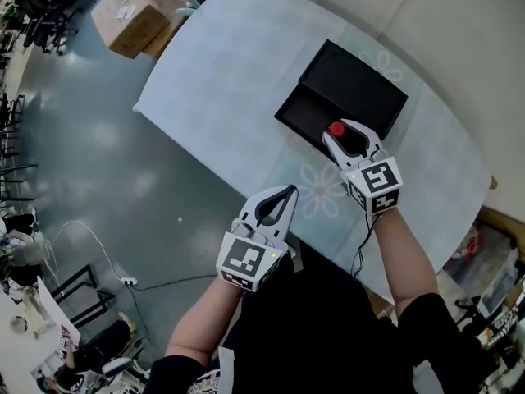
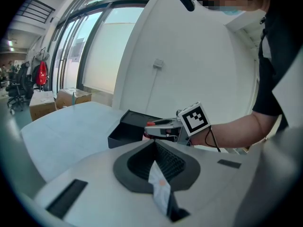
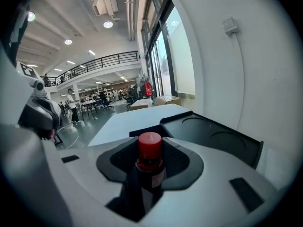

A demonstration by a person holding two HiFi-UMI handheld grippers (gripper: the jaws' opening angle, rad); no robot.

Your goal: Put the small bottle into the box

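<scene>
The small dark bottle with a red cap (image 1: 336, 129) sits between the jaws of my right gripper (image 1: 340, 136), which is shut on it. In the right gripper view the bottle (image 3: 149, 161) stands upright in the jaws, just before the black box (image 3: 213, 135). The box (image 1: 305, 118) lies open on the pale table (image 1: 230, 72), its lid (image 1: 354, 80) lying beside it on the far side. The bottle hangs over the box's near right corner. My left gripper (image 1: 281, 197) is shut and empty, at the table's near edge, left of the box. From the left gripper view the box (image 2: 124, 129) lies ahead.
Cardboard boxes (image 1: 131, 15) stand on the grey floor beyond the table's far left end. A cable (image 1: 90, 240) lies on the floor at the left. The table's left edge drops off near my left gripper.
</scene>
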